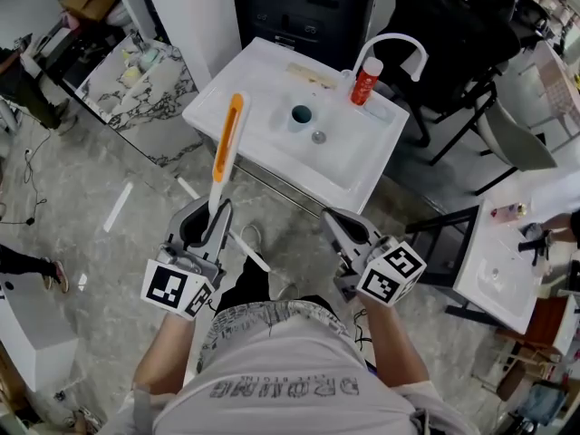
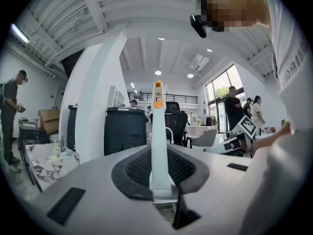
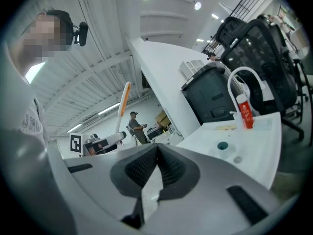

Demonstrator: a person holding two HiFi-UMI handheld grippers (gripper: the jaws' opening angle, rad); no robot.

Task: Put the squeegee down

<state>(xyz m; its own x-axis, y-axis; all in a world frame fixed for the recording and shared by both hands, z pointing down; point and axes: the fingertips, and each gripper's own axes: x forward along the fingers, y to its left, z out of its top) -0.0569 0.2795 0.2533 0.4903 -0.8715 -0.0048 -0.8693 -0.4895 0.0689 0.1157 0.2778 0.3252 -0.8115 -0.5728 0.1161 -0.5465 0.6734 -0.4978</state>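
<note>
Left gripper (image 1: 216, 220): held out level in front of the person, its two jaws clamped on the white handle of the squeegee.
Squeegee (image 1: 227, 152): up in the air, resting on nothing. It sticks straight out from the left gripper towards the sink, white at the gripped end and with an orange strip along the far part. From above, its far end shows over the sink's near left edge.
Grip, seen close (image 2: 159, 168): the dark ribbed pads press the handle (image 2: 158, 141) from both sides, low down near its end.
Right gripper (image 1: 333, 220): held beside the left one and well apart from it, also facing the sink.
Right jaws (image 3: 156, 151): tips pressed together, with nothing between them.
Sink (image 1: 263, 89): a white basin on a stand, just ahead of both grippers.
On the sink: a white arched faucet (image 1: 399, 43) at the back, a red bottle (image 1: 366, 80) with a white cap beside it, a small teal round thing (image 1: 301, 114) and the drain (image 1: 318, 137) in the bowl.
To the left: a marble-topped counter (image 1: 136, 89) with small items on it.
</note>
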